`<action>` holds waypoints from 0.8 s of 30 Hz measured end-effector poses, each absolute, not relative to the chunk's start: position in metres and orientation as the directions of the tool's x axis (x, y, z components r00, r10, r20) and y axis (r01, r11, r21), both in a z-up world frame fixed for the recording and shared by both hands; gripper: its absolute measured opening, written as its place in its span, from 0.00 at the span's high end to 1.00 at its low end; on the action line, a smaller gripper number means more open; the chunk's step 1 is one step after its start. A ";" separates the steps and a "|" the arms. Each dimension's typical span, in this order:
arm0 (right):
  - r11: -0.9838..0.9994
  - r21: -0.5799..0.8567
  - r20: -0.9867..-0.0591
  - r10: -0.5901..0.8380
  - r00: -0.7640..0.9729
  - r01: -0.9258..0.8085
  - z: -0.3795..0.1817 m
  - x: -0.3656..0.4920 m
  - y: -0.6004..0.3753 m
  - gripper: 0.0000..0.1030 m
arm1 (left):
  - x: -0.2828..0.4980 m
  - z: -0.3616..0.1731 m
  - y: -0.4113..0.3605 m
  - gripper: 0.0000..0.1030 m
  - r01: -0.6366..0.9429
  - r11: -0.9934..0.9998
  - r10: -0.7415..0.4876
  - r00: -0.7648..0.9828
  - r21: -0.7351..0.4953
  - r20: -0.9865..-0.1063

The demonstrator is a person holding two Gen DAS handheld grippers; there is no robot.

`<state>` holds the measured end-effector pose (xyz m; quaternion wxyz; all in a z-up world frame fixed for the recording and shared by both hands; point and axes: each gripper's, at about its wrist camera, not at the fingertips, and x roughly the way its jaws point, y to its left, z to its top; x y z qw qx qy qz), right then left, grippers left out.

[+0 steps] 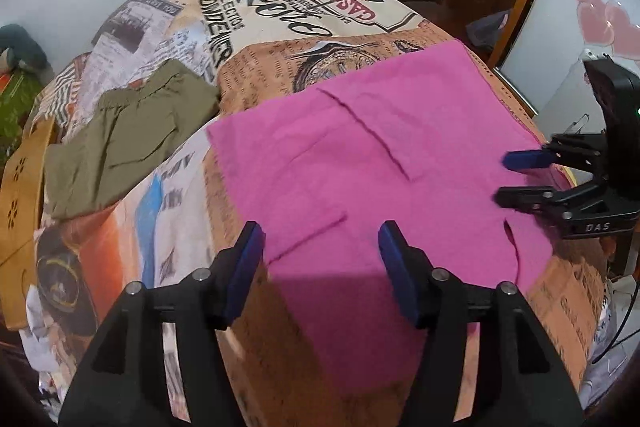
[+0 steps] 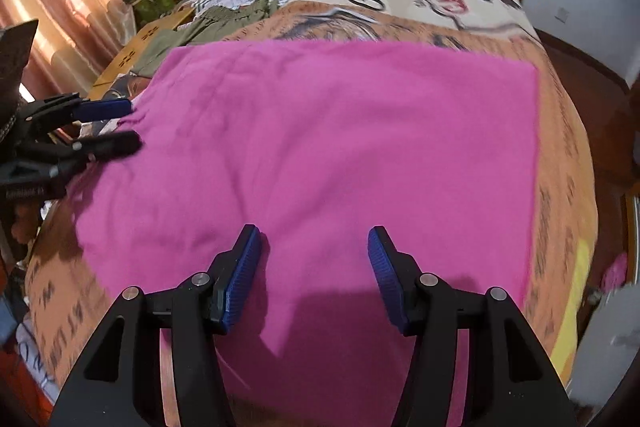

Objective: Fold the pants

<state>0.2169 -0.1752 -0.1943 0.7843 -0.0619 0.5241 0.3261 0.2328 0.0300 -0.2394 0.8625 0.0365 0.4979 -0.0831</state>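
We hold the left gripper (image 1: 322,247) and the right gripper (image 2: 314,251) open and empty over the pink pants (image 1: 360,147), which lie flat across the patterned bedspread (image 1: 280,11), each gripper near an opposite edge, the cloth stretching away ahead of both.

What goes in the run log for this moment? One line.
pants flat on bed | left hand-held gripper open, empty | right hand-held gripper open, empty | fold not started

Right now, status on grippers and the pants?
Left gripper open, right gripper open, both over the cloth. Pink pants flat on bedspread. Olive garment lies apart, left.
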 end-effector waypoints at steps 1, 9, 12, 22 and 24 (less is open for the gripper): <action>0.788 0.252 -0.858 0.451 0.248 -0.562 -0.194 0.212 -0.182 0.49 | 0.227 -0.239 0.032 0.39 0.177 0.984 -0.109 0.489 -0.024 -0.866; 0.834 0.238 -0.871 0.410 0.270 -0.497 -0.191 0.184 -0.216 0.49 | 0.186 -0.231 0.043 0.38 0.150 0.988 -0.047 0.496 0.033 -0.867; 0.852 0.220 -0.880 0.384 0.280 -0.475 -0.188 0.179 -0.225 0.49 | 0.174 -0.227 0.054 0.38 0.114 0.993 -0.028 0.499 0.033 -0.866; 0.839 0.193 -0.788 0.441 0.430 -0.509 -0.140 0.166 -0.206 0.49 | 0.155 -0.197 0.073 0.26 -0.009 0.976 -0.181 0.525 -0.219 -0.832; 0.828 0.203 -0.774 0.463 0.432 -0.522 -0.141 0.166 -0.196 0.49 | 0.154 -0.203 0.069 0.25 -0.013 0.962 -0.231 0.499 -0.273 -0.835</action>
